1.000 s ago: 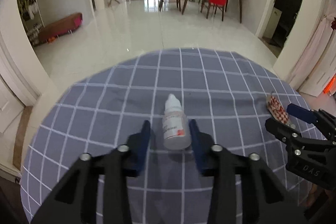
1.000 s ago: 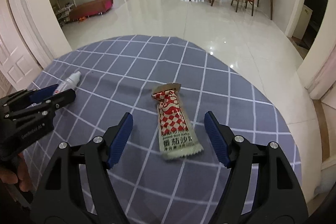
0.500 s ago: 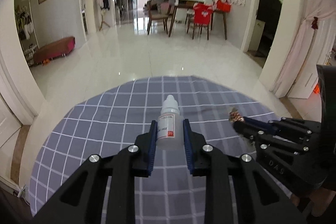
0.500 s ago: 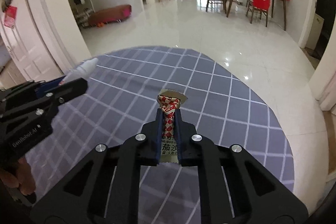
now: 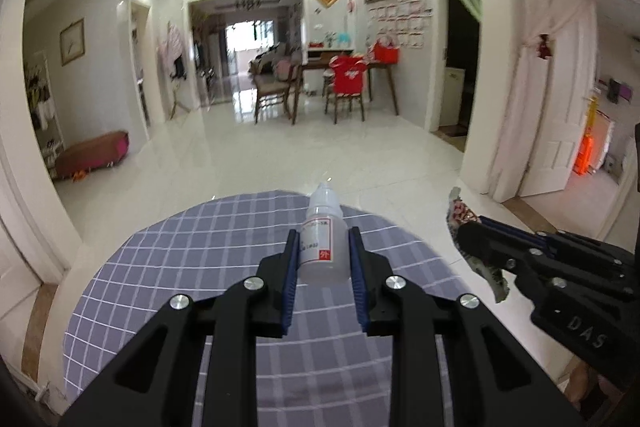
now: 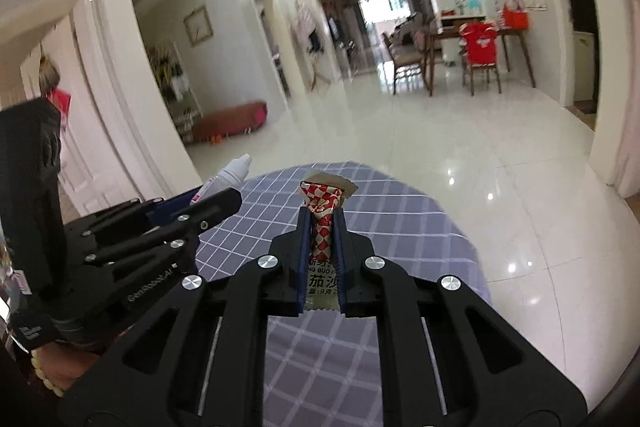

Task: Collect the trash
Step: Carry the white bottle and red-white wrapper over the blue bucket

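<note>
Left wrist view: the left gripper [image 5: 323, 251] fingers are squeezing a little white dropper bottle [image 5: 322, 241], lifted over the checkered worktop [image 5: 168, 267]. Over on the right gripper [image 6: 322, 243], they're pinching a red-checked snack wrapper [image 6: 322, 219], also up off it.

One dropper bottle [image 5: 323, 242] and one checked sauce packet [image 6: 323, 227] hang above the counter [image 5: 168, 267]. Two grippers, left gripper [image 5: 323, 247] and right gripper [image 6: 323, 239], hover over that counter.

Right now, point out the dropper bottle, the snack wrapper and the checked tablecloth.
dropper bottle [image 5: 322, 247]: left wrist view, on its labelled body.
snack wrapper [image 6: 323, 223]: right wrist view, on its red-checked middle.
checked tablecloth [image 5: 192, 255]: left wrist view, on bare cloth left of the bottle.
</note>
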`<state>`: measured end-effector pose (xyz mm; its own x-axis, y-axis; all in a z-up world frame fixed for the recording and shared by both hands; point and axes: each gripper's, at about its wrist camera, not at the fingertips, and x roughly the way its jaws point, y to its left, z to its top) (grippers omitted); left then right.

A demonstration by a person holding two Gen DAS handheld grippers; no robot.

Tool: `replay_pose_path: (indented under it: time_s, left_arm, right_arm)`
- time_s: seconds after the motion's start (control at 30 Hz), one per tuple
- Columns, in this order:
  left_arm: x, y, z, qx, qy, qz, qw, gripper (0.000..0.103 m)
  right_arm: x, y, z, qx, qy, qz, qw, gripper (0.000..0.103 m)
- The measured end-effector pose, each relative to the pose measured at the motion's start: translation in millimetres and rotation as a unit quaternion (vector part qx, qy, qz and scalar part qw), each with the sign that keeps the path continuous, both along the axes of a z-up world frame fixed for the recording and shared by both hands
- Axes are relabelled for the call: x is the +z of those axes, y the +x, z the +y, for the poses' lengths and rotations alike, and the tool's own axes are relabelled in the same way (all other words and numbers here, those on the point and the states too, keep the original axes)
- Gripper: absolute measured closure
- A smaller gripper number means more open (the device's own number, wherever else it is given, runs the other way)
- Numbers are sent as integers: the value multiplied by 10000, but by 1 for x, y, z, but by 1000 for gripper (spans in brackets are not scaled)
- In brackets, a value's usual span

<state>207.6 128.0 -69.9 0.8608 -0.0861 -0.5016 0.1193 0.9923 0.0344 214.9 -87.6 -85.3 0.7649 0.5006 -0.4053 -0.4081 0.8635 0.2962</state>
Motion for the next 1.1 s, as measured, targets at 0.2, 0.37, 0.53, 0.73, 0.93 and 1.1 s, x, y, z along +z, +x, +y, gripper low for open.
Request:
replay_pose_path:
  time_s: [0.2,0.37,0.53,0.73,0.93,1.1]
  left_arm:
    - [-8,-26,-77,-581,186,51,9981,80]
    - [-23,-37,-138,-1085,363,194,9932,80]
    - [-47,-39,-190,-1493,503,406,9867,80]
    - [-82,-36,-242,-2011,702,753,9742,80]
    - [-121,-28,-285,-2537,723,1212,9569,79]
    - [-149,-25,-308,-2822,715,1535,9443,79]
  right_arm:
    - [-8,-42,-77,-537,250,-8,9982,92]
    - [-24,-70,-134,-996,404,120,9941,92]
    - [-45,-84,-183,-1490,441,278,9875,92]
    - [-78,-101,-232,-1986,429,576,9775,92]
    - [-112,-109,-260,-2362,386,877,9670,92]
    - [-136,-116,-282,-2648,387,1093,9573,91]
